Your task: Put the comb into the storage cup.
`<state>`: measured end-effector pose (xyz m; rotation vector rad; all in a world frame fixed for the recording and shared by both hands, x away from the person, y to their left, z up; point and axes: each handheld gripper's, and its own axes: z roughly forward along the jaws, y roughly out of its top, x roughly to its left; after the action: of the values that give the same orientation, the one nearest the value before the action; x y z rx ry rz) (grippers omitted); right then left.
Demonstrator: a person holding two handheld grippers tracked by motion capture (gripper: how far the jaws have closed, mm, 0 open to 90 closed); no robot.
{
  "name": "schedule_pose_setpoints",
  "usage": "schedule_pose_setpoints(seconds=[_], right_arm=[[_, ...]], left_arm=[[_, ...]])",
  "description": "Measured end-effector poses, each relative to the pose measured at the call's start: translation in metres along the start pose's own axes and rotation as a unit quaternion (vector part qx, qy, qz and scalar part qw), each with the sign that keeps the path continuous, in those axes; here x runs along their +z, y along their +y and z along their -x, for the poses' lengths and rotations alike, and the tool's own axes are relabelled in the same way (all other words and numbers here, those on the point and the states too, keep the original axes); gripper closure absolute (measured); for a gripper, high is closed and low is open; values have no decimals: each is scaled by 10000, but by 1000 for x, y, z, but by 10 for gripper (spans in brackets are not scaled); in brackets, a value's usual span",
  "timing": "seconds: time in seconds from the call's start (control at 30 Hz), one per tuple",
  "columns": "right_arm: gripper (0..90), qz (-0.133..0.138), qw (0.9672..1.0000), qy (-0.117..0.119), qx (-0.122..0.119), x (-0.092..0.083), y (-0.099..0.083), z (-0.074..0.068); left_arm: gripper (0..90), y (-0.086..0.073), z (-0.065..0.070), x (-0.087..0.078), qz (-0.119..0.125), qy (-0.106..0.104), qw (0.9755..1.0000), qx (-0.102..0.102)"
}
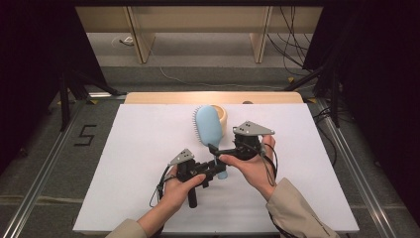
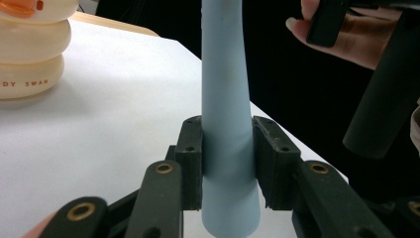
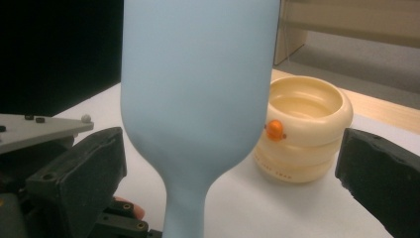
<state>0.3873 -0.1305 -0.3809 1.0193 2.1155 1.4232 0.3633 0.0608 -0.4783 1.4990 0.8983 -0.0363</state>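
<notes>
A light blue hairbrush (image 1: pixel 208 125) hangs over the white board, back side up, its head toward the far edge. My left gripper (image 1: pixel 214 171) is shut on the lower end of the brush handle (image 2: pixel 225 99), with both pads pressed against its sides. My right gripper (image 1: pixel 221 151) comes in from the right at the brush neck (image 3: pixel 193 163). Its jaws stand wide apart on either side of the brush and neither pad (image 3: pixel 81 171) touches it. In the left gripper view the other hand (image 2: pixel 346 39) shows at the top right.
A cream ridged cup (image 1: pixel 224 115) with an orange duck bill (image 3: pixel 275 130) stands on the white board (image 1: pixel 138 163) just behind the brush head. A wooden strip (image 1: pixel 163 97) runs along the board's far edge. Dark stands and cables flank the table.
</notes>
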Motion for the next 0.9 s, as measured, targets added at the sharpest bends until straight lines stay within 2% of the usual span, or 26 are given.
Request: schedule_pose_setpoints(seconds=[0.27,0.9], right_arm=[[2,58,10000,-40,18,0,6,1],[2,201,9998,44,6,11,30,-4]], left_arm=[[664,0,0,-1,-9,-7,10000,19],[664,0,0,-1,-22,-22,10000,34]])
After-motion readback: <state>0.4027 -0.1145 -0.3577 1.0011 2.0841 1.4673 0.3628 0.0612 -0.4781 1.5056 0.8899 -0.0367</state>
